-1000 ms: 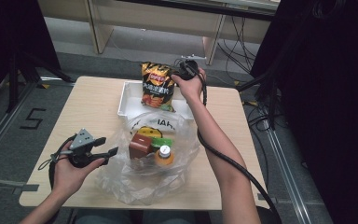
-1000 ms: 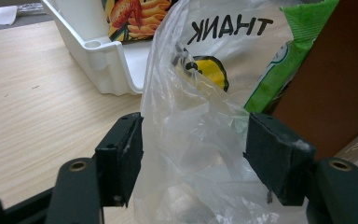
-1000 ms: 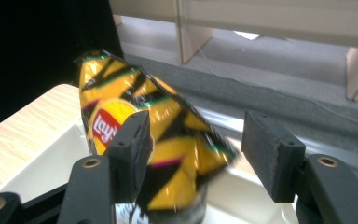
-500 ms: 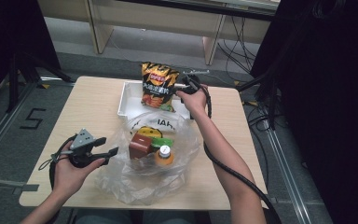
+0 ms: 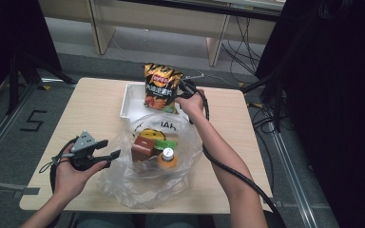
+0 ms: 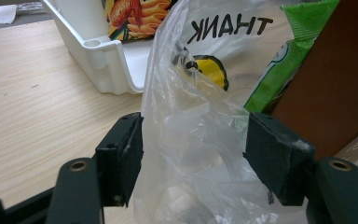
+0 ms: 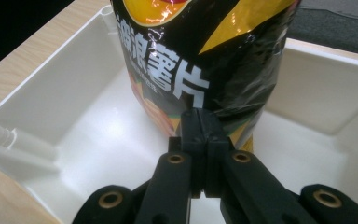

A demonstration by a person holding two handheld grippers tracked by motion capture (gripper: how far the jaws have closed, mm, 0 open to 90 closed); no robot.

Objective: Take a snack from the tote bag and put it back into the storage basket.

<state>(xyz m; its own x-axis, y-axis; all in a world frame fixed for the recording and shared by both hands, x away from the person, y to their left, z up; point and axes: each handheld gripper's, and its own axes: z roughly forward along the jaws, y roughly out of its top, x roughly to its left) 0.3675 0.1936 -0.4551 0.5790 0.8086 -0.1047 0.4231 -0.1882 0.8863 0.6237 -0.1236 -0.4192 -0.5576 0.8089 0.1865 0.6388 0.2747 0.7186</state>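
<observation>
Both forearms were bare, with no sleeves or gloves. Each hand carried a black two-jaw gripper. The left gripper (image 5: 105,149) wore a grey three-cornered plate on top, its black cable looping out toward 9 o'clock. The right gripper (image 7: 200,140) had flat dark pads and brass-coloured rivets, a thick black cable trailing toward 5 o'clock.

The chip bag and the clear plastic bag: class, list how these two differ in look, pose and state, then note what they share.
The chip bag is opaque black and orange; the clear plastic bag is see-through with a smiley print. The chip bag stands upright in the white bin; the plastic bag lies spread on the table. The right gripper is pinched shut on the chip bag; the left gripper stands open around a fold of the plastic bag. Both are thin, crinkly packaging.
</observation>
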